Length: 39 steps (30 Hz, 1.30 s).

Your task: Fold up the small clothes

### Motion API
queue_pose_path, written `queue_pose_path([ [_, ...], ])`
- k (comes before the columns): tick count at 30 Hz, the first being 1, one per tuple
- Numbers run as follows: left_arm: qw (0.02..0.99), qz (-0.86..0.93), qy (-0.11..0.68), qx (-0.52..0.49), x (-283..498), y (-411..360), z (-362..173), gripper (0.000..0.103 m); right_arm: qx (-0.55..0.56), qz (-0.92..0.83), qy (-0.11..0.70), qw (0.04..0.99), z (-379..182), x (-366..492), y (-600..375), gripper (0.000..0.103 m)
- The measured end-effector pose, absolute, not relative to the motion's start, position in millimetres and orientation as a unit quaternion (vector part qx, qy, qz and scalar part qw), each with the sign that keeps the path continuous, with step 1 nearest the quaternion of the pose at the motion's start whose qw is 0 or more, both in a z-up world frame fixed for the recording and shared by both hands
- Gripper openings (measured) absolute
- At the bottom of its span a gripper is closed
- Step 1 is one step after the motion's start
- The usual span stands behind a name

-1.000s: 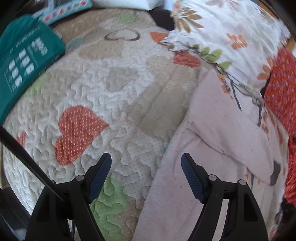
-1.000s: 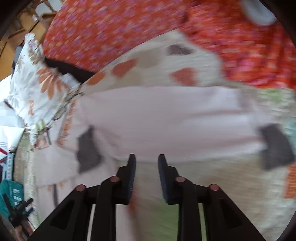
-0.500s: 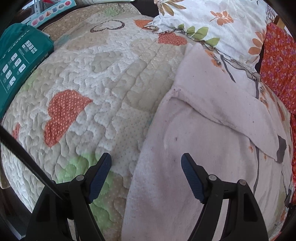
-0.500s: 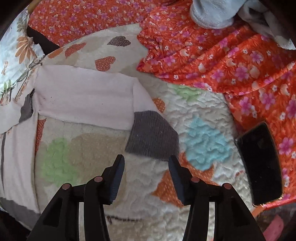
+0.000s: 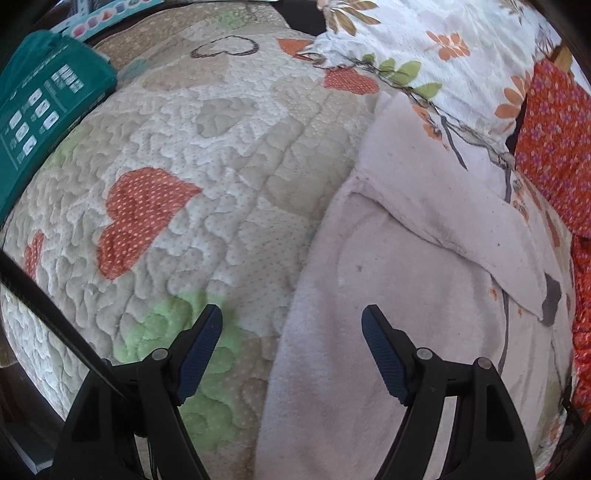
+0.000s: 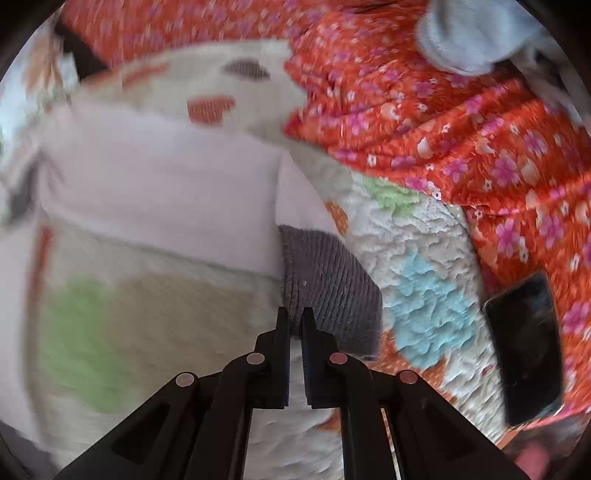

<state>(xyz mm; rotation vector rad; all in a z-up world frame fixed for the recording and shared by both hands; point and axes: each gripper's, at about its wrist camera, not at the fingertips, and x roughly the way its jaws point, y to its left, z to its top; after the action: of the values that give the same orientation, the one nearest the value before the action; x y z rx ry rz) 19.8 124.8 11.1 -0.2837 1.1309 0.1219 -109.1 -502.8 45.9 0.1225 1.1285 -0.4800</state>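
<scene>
A pale pink fleece garment (image 5: pixel 406 295) with grey cuffs lies spread on the heart-patterned quilt (image 5: pixel 207 155). One sleeve (image 5: pixel 443 206) is folded across its body, and its grey cuff (image 5: pixel 552 301) lies at the right. My left gripper (image 5: pixel 291 339) is open and empty, hovering over the garment's left edge. In the right wrist view the other pink sleeve (image 6: pixel 159 192) stretches left. My right gripper (image 6: pixel 294 319) is shut on the near corner of that sleeve's grey ribbed cuff (image 6: pixel 332 284).
A teal package (image 5: pixel 40 107) lies at the quilt's left edge. A floral pillow (image 5: pixel 424 44) sits behind the garment. An orange flowered cloth (image 6: pixel 461 110) lies to the right, with a black phone (image 6: pixel 524 347) on it and a pale blue garment (image 6: pixel 476 33) beyond.
My right gripper has moved onto the grey cuff and closed on it. My left gripper stayed open and shifted slightly over the garment's left edge.
</scene>
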Motion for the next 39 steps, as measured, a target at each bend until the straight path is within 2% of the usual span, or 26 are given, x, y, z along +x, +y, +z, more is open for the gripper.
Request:
queue_pose_path([
  [7,0.831,0.052,0.519,-0.193,19.9,150.1,25.4,0.077,0.147,-0.115,0.448,0.874,152.6,-80.4,-448.6,0.006],
  [13,0.85,0.073,0.482,-0.2,21.9,179.2,50.0,0.077,0.168,0.031,0.435,0.884,190.9,-3.9,-335.5,0.006],
  [19,0.848,0.143,0.452,-0.236,20.2,231.8,58.9,0.077,0.085,0.141,0.462,0.872,183.6,64.4,-179.4,0.006],
  [25,0.847,0.156,0.442,-0.249,22.0,249.0,61.7,0.077,0.025,0.191,0.49,0.85,148.1,120.9,-62.1,0.006],
  [32,0.847,0.154,0.441,-0.255,23.9,249.8,62.8,0.077,0.032,0.174,0.544,0.82,74.5,162.7,-7.1,0.007],
  [36,0.848,0.152,0.441,-0.251,27.9,247.1,63.1,0.077,0.071,0.187,0.57,0.797,41.5,180.3,2.3,0.012],
  [39,0.848,0.151,0.444,-0.247,29.8,245.6,61.8,0.077,0.115,0.204,0.562,0.793,40.6,184.4,-1.5,0.018],
])
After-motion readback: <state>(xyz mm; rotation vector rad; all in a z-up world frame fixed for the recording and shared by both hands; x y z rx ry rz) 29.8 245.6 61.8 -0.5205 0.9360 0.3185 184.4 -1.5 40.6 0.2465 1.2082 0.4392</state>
